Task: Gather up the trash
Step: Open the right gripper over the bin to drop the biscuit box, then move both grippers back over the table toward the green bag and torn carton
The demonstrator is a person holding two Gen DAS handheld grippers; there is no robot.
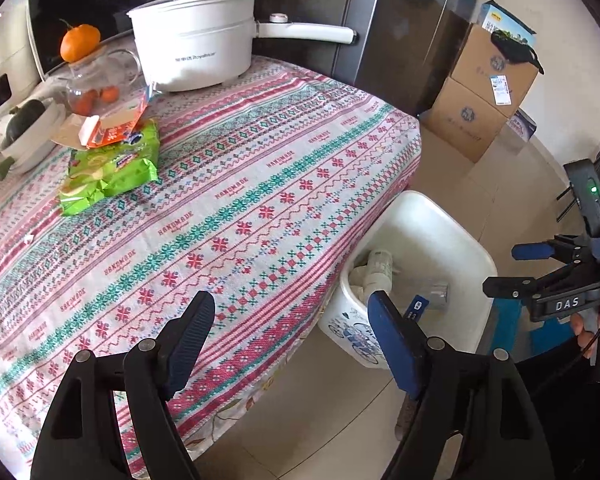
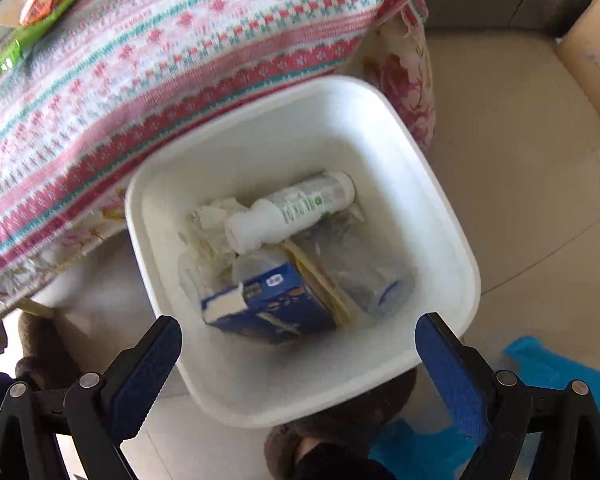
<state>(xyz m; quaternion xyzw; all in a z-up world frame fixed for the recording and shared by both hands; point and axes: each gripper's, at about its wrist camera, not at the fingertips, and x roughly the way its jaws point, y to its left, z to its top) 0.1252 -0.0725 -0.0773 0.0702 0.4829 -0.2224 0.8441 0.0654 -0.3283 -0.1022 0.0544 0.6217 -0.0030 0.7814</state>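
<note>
White plastic bin [image 2: 452, 240] on the floor by the table's corner already holds a white bottle [image 2: 296, 210], a blue carton [image 2: 272, 306] and crumpled paper, while your right tool [image 2: 298, 336] hangs spread and empty above it. Your left tool [image 1: 290, 330], also spread and empty, sits over the table's [image 1: 260, 184] near edge. Green snack wrappers [image 1: 112, 168] and a torn orange carton [image 1: 114, 128] remain by the far clutter; the cloth between is open.
</note>
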